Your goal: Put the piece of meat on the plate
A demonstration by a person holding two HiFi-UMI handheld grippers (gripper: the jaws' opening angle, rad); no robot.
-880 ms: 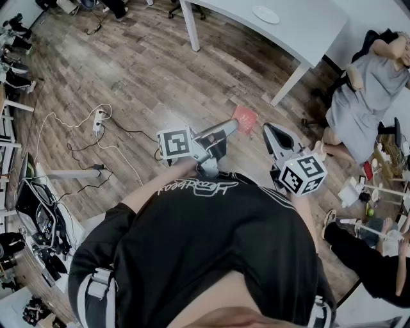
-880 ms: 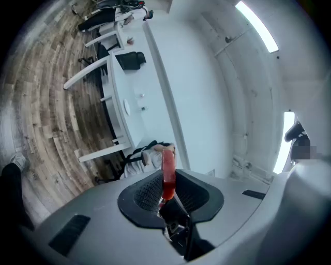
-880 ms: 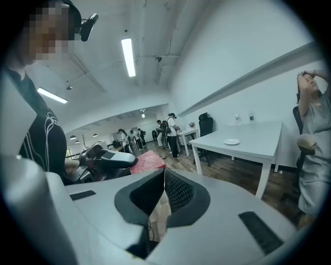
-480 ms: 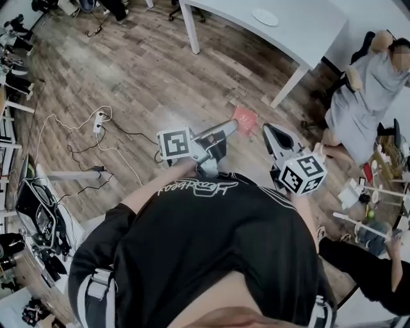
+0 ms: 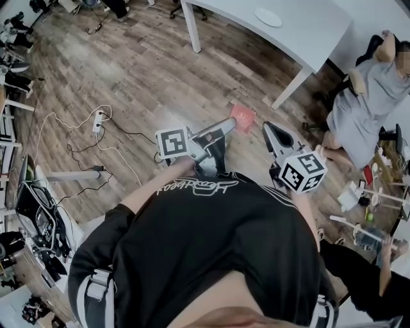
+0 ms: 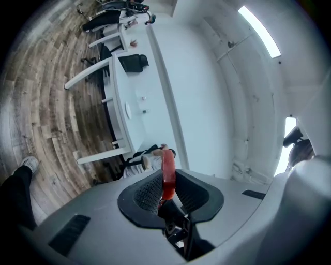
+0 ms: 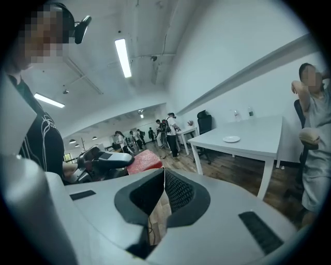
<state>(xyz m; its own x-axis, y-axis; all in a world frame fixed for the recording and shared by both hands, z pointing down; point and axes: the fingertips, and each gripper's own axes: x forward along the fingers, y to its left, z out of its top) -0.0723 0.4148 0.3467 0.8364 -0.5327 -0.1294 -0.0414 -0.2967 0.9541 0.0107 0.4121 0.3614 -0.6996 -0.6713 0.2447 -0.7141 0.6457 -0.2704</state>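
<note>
plainly not there yet. clenched edge-on in the left tongs (image 6: 167,178): the piece of meat (image 6: 168,164), a thin red slab, pinched near its lower end with most of it standing clear of the pads. pressed tip to tip on nothing: the right tongs (image 7: 163,176). held out over the wooden floor (image 5: 147,70), well apart from the plate (image 5: 268,17), set on the white worktop (image 5: 307,35) far ahead.

as a judgement of what could go wrong: could slip out during the carry, with so little of the slab pinched and so much left free; would then land on the floor, not on anything clean. could also flop or twist in the grip if swung fast. worth watching the corded power strip (image 5: 98,120) on the floor to the left, a trip risk when walking forward, and the seated person (image 5: 368,96) just beside the worktop's near corner. could miss the small plate, or shove it, if let go from too high or at a slant.

counted: one piece of meat, one plate, one worktop carrying it, two tongs, one power strip, one seated person by the worktop, plus another person (image 5: 352,262) partly in view at lower right.
</note>
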